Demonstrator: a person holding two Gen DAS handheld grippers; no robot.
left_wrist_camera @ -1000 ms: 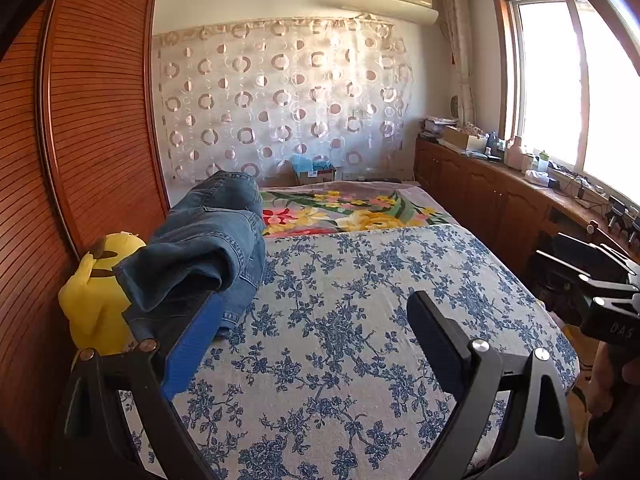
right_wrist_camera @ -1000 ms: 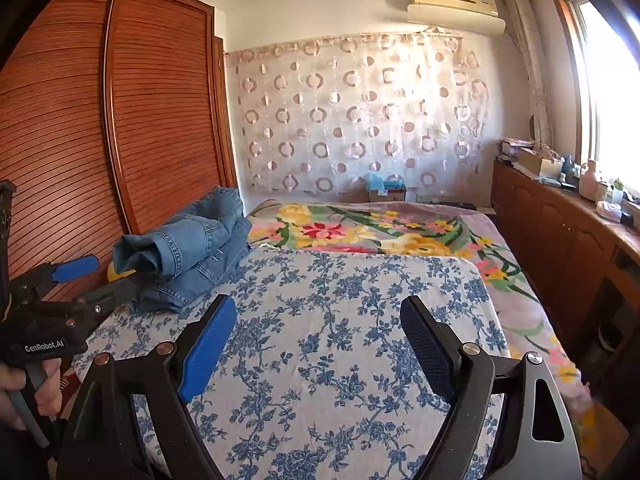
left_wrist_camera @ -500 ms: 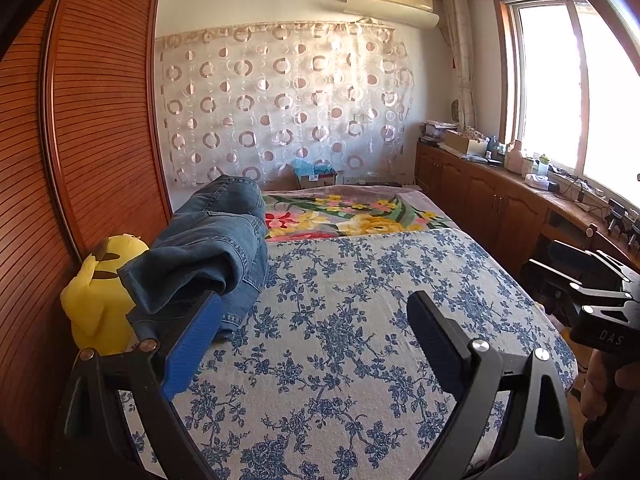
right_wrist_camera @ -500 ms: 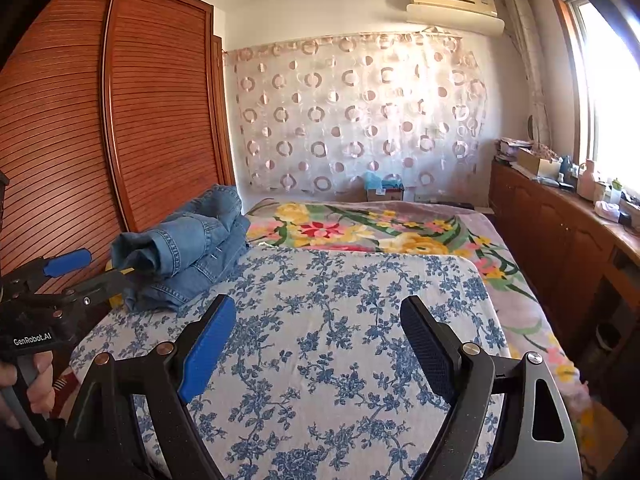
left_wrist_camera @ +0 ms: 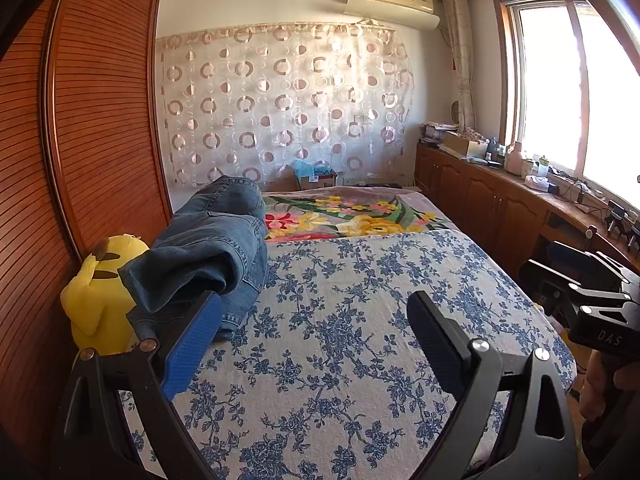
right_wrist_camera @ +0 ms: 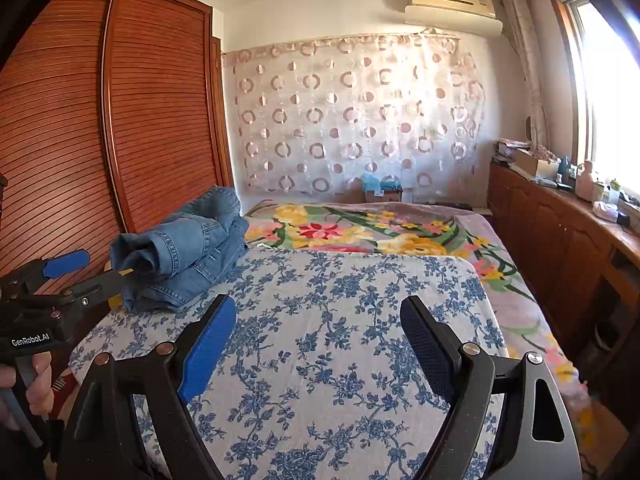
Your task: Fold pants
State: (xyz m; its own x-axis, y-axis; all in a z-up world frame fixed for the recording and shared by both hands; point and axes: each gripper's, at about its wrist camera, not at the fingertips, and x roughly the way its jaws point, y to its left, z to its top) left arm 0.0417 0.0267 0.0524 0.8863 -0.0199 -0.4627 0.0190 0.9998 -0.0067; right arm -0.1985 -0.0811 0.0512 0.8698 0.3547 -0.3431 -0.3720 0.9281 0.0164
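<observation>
Yellow plush (left_wrist_camera: 98, 300) (wardrobe (left_wrist_camera: 100, 120) side) sits beside heaped jeans (left_wrist_camera: 212, 248).

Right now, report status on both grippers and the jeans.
Left gripper open, right gripper open, both empty. Jeans bunched in a heap at the bed's left edge, ungrasped. Yellow plush toy right beside the jeans.
</observation>
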